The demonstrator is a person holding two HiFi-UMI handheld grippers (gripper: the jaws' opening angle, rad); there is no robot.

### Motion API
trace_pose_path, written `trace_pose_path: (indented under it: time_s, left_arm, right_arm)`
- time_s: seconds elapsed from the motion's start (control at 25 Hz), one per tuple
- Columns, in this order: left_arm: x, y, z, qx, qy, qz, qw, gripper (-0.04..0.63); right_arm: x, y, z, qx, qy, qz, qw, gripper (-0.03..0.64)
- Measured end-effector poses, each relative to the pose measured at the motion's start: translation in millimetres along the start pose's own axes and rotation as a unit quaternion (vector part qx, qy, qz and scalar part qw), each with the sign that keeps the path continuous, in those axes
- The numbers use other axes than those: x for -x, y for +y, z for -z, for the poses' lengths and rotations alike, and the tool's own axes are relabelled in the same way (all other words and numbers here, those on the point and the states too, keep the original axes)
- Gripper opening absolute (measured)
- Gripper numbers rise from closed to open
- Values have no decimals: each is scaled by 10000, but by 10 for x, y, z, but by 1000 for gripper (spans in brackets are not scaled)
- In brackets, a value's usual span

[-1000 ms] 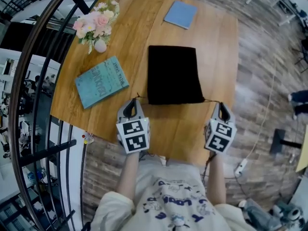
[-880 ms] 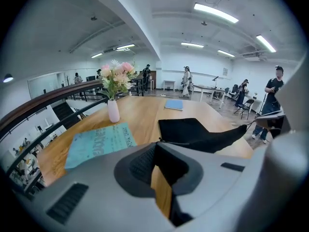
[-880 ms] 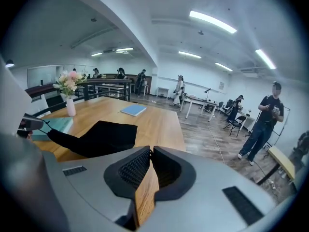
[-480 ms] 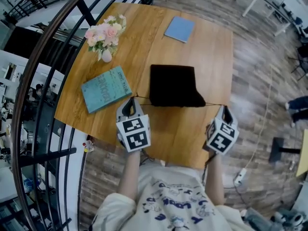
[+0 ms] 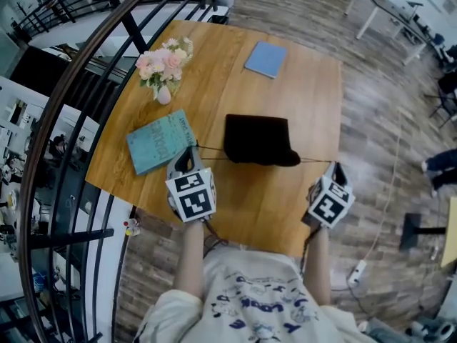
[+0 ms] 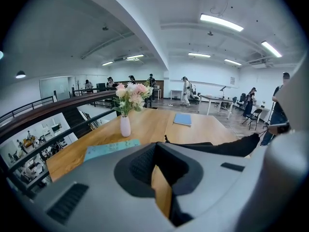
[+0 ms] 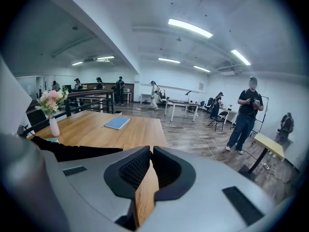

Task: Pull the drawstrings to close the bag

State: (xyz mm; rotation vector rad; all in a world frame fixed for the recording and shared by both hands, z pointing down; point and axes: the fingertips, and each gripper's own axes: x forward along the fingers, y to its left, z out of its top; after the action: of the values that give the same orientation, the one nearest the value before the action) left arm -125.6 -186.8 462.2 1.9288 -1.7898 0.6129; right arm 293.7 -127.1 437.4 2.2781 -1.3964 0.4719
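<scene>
Left claw (image 5: 191,152) pinched shut on thin dark left drawstring (image 5: 211,149), right claw (image 5: 334,166) shut on right drawstring (image 5: 314,161); both cords taut from soft black cloth bag (image 5: 258,140), near edge puckered, lying mid smooth wooden surface (image 5: 243,199).

We see a wooden table (image 5: 303,106) carrying a teal book (image 5: 161,141) near its left edge, a white vase of pink flowers (image 5: 165,66) beyond it, and a blue notebook (image 5: 266,59) at the far side. A curved railing (image 6: 58,108) runs alongside, and a white power strip (image 5: 355,269) lies on the plank floor.
</scene>
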Motion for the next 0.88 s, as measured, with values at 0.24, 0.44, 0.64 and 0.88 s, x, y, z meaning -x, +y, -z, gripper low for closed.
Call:
trace_pose_path:
  time_s: [0.24, 0.44, 0.64, 0.88]
  left_arm:
    - [0, 145, -34, 128, 25, -155, 9998, 5]
    - [2, 230, -66, 217, 62, -310, 9993, 5]
    - [39, 304, -34, 372, 111, -394, 9985, 5]
    - [55, 426, 7, 400, 132, -621, 9972, 5]
  right_arm:
    - [-17, 9, 78, -216, 115, -32, 9997, 21]
    - [29, -69, 14, -315, 70, 63, 9995, 21]
    - [37, -211, 17, -471, 90, 155, 9987, 21]
    - [-5, -315, 48, -655, 95, 221, 9976, 21]
